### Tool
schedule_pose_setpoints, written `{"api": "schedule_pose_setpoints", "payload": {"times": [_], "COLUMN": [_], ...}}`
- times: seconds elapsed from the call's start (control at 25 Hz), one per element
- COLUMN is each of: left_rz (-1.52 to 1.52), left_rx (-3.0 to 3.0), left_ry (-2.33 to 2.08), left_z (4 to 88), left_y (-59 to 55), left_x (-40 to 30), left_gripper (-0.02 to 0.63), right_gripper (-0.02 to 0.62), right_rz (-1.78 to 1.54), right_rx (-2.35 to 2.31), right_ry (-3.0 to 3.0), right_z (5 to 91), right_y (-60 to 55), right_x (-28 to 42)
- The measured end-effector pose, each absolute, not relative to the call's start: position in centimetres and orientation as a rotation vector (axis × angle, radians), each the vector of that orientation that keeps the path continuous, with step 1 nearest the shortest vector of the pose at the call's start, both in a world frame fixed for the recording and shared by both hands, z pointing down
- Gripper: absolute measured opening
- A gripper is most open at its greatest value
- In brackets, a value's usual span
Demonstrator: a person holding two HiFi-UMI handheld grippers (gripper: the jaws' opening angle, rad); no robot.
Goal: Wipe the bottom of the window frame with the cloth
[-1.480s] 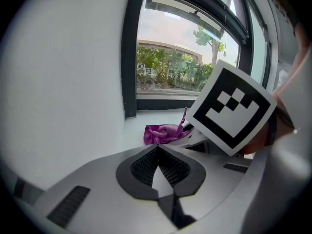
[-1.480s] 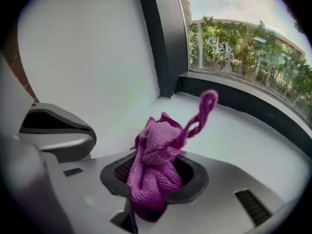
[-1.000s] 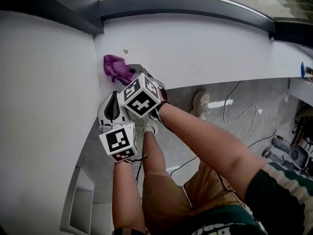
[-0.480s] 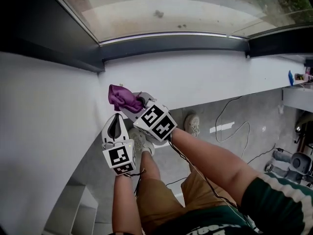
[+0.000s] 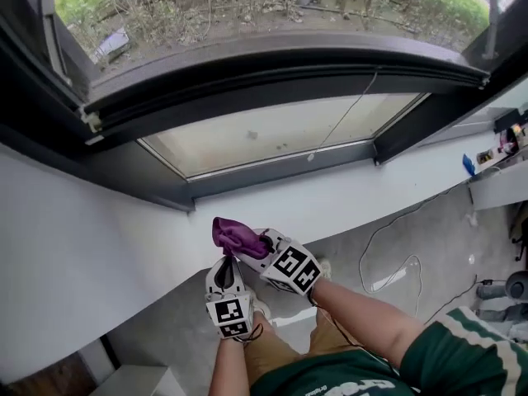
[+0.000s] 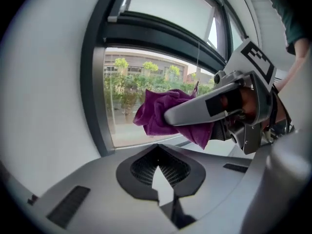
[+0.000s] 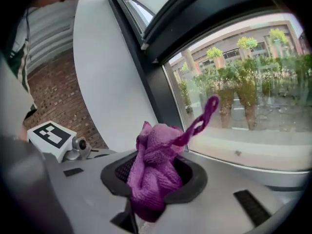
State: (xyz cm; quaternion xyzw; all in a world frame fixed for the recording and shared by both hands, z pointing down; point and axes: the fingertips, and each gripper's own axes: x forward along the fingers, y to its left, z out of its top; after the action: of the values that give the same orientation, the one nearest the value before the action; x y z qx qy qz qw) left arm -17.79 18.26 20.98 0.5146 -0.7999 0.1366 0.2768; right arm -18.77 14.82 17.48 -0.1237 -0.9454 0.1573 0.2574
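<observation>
Purple cloth [image 5: 235, 236]: bunched in a wad, held in the air just over the white sill [image 5: 355, 190]; a thin loop of it sticks up in the right gripper view [image 7: 156, 172].
Right gripper [image 5: 250, 248]: fingers pinching the cloth, most of the wad bulging out past the tips.
Left gripper [image 5: 224, 269]: fingers pressed together, nothing between them; it sits just beside and below the right gripper, tips pointing toward the window.
Window frame [image 5: 276, 170]: dark; its bottom rail runs across above the sill, with a pale glass pane [image 5: 272, 134] behind it.
Cloth vs frame: apart, the cloth lies below the bottom rail in the head view, with bare sill between them.
Left gripper view: the right gripper crosses in from the right, carrying the cloth [image 6: 163, 113] in front of the glass; frame upright [image 6: 96, 106] at left.
Outside: green trees [image 7: 243, 82] beyond the pane.
Floor [image 5: 363, 250]: grey, a thin cable [image 5: 388, 258] looping across it.
</observation>
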Motion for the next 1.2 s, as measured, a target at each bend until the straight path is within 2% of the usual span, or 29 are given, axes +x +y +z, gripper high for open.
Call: {"api": "schedule_pose_setpoints", "payload": {"times": [0.24,0.56,0.72,0.96,1.2], "left_rz": [0.426,0.385,0.439,0.308,0.271], "left_rx": [1.563,1.723,1.753,1.812,1.861], "left_ry": [-2.135,-2.201,-2.243,-2.258,-2.324], "left_z": [10.5,-2.0,-4.9,-8.5,-13.2], "left_y": [15.4,10.7,9.8,8.9,8.1], "left_x": [-12.6,-10.8,-9.9,-9.0,-8.7], "left_gripper": [0.009,0.009,0.009,0.009,0.009], "right_gripper": [0.127,0.127,0.127,0.127,0.129], "right_rz": [0.476,0.224,0.156,0.258,0.159], "right_rx": [-0.250,-0.094,0.016,0.181,0.251], "right_ry": [-2.643,-2.816,-2.832,-2.875,-2.917], "right_z": [7.5,-3.7,-7.0,-10.8,-14.2], "right_y": [13.1,7.1,4.5,1.9,0.2], "right_x": [-12.7,-8.3,-5.6,-2.2,-1.3]}}
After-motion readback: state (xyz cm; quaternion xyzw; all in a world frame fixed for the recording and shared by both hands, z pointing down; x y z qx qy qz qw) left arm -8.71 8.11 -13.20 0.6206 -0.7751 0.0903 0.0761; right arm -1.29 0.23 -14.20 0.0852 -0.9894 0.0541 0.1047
